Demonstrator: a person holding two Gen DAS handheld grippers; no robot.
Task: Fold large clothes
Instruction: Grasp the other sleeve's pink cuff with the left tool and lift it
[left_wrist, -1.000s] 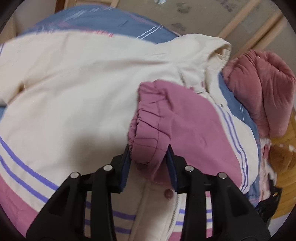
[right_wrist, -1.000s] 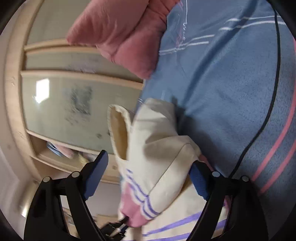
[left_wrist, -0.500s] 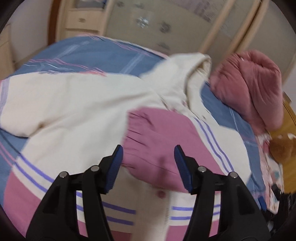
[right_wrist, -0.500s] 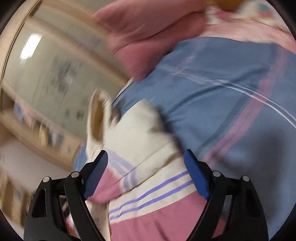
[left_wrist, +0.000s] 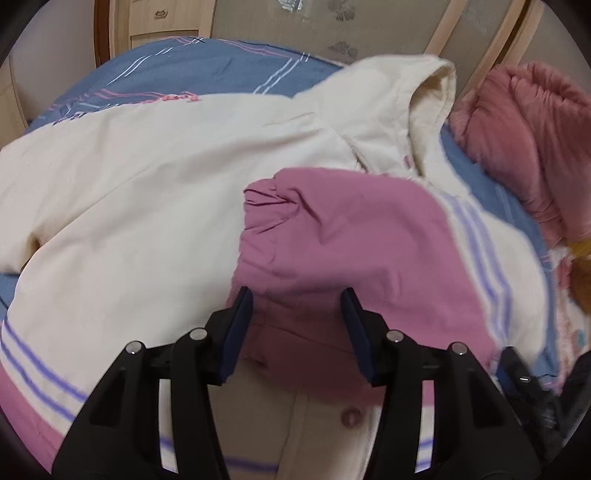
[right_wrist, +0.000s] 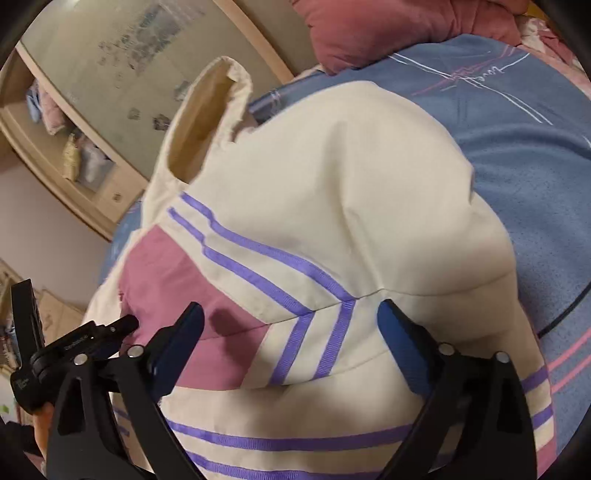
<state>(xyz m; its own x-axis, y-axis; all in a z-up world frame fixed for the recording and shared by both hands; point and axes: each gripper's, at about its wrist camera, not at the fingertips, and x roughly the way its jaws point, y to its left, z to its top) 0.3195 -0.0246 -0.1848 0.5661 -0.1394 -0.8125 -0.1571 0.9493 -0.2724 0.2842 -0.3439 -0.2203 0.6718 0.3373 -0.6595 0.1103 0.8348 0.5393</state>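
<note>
A cream hooded jacket (left_wrist: 140, 192) with pink panels and purple stripes lies spread on a blue bedsheet (left_wrist: 207, 70). Its right sleeve, ending in a pink cuff (left_wrist: 273, 206), is folded across the chest. My left gripper (left_wrist: 297, 321) is open, its jaws either side of the pink sleeve just behind the cuff, not gripping it. In the right wrist view the same jacket (right_wrist: 332, 192) shows its folded sleeve and hood (right_wrist: 207, 110). My right gripper (right_wrist: 290, 332) is wide open above the sleeve's purple stripes.
A dark pink quilt (left_wrist: 528, 140) is bundled at the bed's right, also in the right wrist view (right_wrist: 388, 26). A black cable (right_wrist: 565, 314) crosses the sheet at right. Wooden wardrobe panels (left_wrist: 369, 26) stand behind the bed. The left gripper's body (right_wrist: 77, 343) shows at lower left.
My left gripper let go of the pink cuff, opened and drew back slightly. My right gripper swung over the jacket's folded sleeve, staying open.
</note>
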